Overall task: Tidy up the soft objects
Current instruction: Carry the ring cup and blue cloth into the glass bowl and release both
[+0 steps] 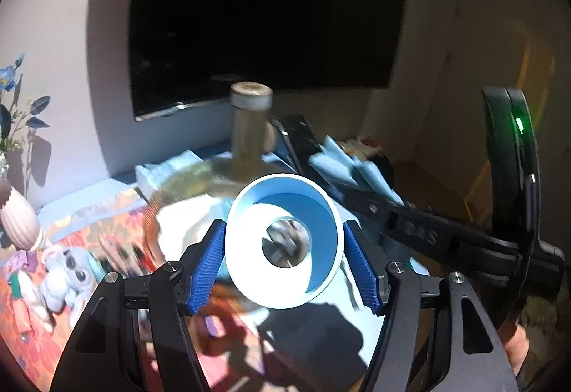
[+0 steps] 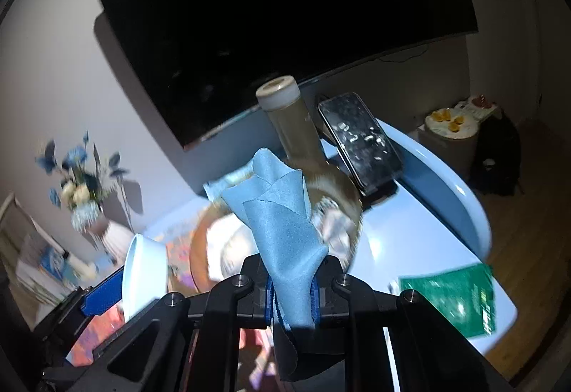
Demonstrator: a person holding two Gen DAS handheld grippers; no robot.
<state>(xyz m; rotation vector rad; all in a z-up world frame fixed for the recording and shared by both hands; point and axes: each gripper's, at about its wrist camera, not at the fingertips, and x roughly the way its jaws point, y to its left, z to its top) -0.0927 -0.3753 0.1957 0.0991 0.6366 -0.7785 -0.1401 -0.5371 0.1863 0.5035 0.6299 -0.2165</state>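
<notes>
Blue cloth (image 2: pixel 282 224) pinched in right tool (image 2: pixel 292 299) (upright), funnel (image 1: pixel 283 242) between left tool (image 1: pixel 284 263) pads

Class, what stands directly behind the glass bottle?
Behind the glass bottle hangs a dark screen on the wall, and a phone leans beside it. The bottle covers part of the screen's lower edge.

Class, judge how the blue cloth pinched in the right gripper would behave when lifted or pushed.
The blue cloth is probably floppy: it folds and droops around the right gripper. It looks thin, so likely light. Pushed, it would probably bunch up instead of sliding or rolling.
</notes>
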